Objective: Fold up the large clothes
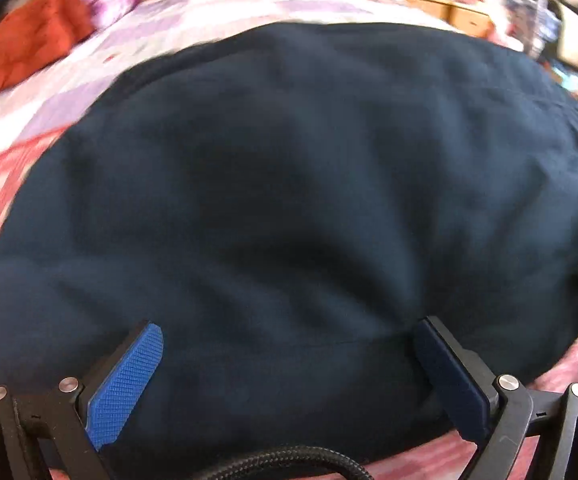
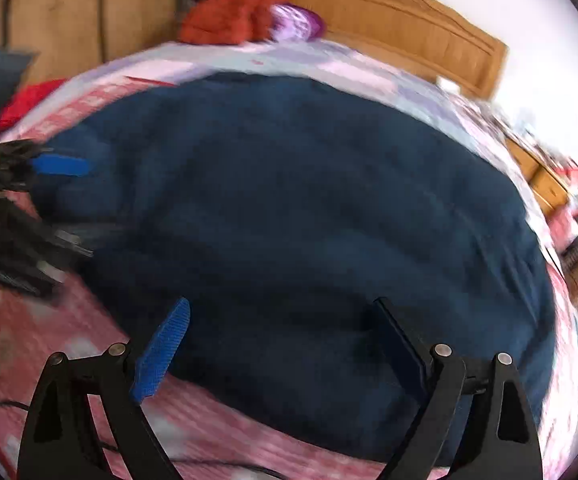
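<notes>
A large dark navy garment [image 1: 289, 168] lies spread across the bed and fills most of both views [image 2: 309, 220]. My left gripper [image 1: 289, 324] is open over its near hem, with cloth lying between the two blue pads but not pinched. My right gripper [image 2: 283, 304] is also open, low over the garment's near edge, and holds nothing. In the right wrist view the left gripper [image 2: 65, 204] shows at the garment's left side, one blue pad [image 2: 61, 166] against the cloth. Both views are blurred by motion.
The bed has a pink and lilac patterned cover [image 2: 49, 340]. An orange-red cloth heap [image 2: 225, 20] and a purple item [image 2: 297, 22] sit by the wooden headboard [image 2: 409, 20]. A wooden cabinet [image 2: 545, 184] stands to the right. A black cable [image 1: 281, 462] crosses the near edge.
</notes>
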